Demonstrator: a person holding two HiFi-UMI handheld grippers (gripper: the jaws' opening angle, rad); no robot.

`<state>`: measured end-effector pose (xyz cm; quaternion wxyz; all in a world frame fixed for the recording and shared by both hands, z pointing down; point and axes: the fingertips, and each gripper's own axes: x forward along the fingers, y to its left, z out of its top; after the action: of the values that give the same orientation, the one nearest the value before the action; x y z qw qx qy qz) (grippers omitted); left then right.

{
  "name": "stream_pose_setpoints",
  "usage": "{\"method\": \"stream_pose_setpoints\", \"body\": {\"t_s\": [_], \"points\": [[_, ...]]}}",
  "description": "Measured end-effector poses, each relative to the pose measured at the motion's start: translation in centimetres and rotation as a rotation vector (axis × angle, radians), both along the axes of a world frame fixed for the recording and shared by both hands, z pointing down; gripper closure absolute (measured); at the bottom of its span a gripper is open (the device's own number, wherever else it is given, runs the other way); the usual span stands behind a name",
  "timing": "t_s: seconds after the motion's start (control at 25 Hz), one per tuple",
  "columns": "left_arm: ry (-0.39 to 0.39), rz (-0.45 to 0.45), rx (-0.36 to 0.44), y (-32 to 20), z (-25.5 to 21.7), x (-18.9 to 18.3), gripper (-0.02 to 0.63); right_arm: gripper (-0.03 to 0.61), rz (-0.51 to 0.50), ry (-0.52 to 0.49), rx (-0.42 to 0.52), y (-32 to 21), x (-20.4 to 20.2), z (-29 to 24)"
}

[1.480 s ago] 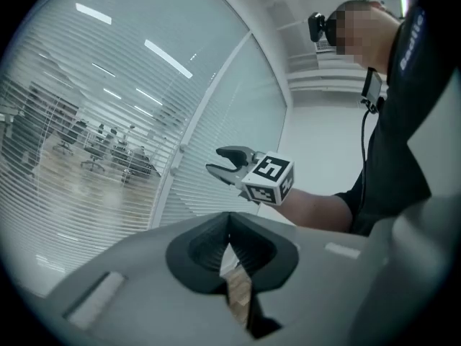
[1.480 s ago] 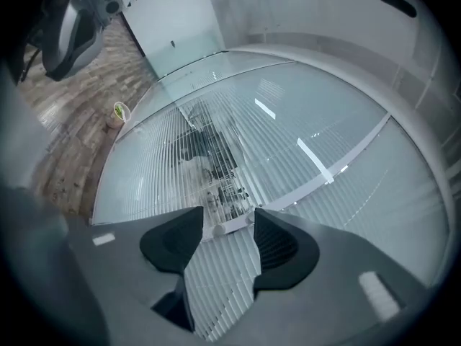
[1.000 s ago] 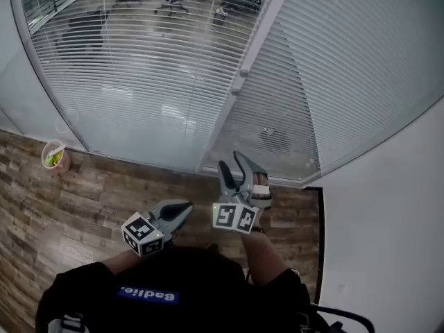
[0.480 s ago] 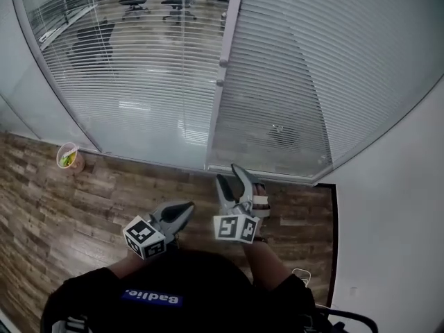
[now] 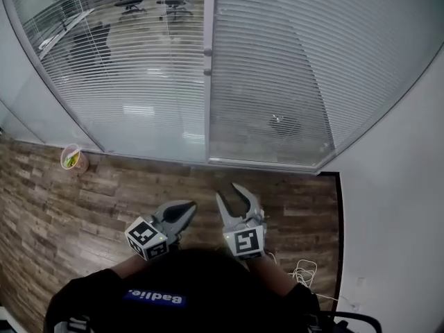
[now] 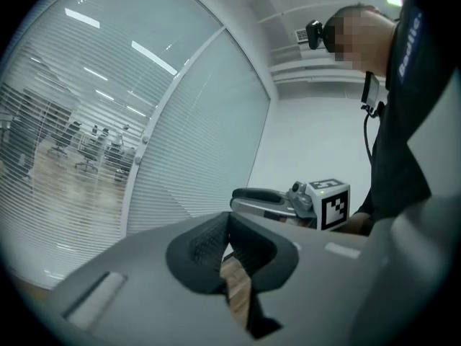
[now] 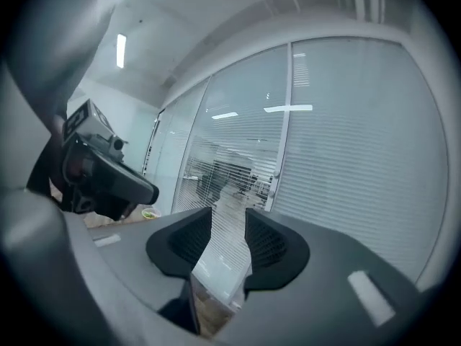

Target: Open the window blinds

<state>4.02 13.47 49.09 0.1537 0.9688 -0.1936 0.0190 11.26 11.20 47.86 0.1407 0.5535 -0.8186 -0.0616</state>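
White slatted blinds hang behind a glass wall. The left panel's blinds (image 5: 139, 68) are tilted so office chairs show through; the right panel's blinds (image 5: 298, 61) are closed flat. Two small knobs (image 5: 207, 51) sit on the mullion (image 5: 208, 109) between the panels, one of them also in the left gripper view (image 6: 145, 140) and the right gripper view (image 7: 276, 175). My left gripper (image 5: 182, 210) (image 6: 229, 229) is shut and empty, low over the floor. My right gripper (image 5: 232, 195) (image 7: 229, 225) is beside it with its jaws closing and nothing between them. Both are well short of the window.
Wood-plank floor (image 5: 83, 207) runs to the window's base. A paper cup (image 5: 71, 158) with green contents stands on the floor at the left. A white cable (image 5: 303, 272) lies by the white wall (image 5: 395, 207) on the right.
The right gripper has rolled so its marker cube faces up, dropped lower in the view, and its jaws have narrowed. The mullion now stands further left and upright in the head view.
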Motion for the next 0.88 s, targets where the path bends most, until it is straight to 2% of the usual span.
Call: {"method": "stream_pose_setpoints", "body": {"t_s": [0.16,0.36,0.52,0.88], "points": [[0.007,0.064,0.018,0.5,-0.6,0.6,0.614,0.437,-0.006,-0.122,-0.073,1.7,-0.1,0.8],[0.030,0.074,0.035,-0.4,-0.6,-0.2,0.614,0.468,-0.056,-0.302,-0.143,3.0,-1.6,2.0],[0.021,0.114,0.047,0.5,-0.2,-0.6,0.614,0.471,-0.098,-0.326,-0.161,3.5,-3.6,2.5],[0.003,0.144,0.060,0.4,0.1,-2.0,0.614,0.545,-0.141,-0.371,-0.167,3.2,-6.2,2.5]]}}
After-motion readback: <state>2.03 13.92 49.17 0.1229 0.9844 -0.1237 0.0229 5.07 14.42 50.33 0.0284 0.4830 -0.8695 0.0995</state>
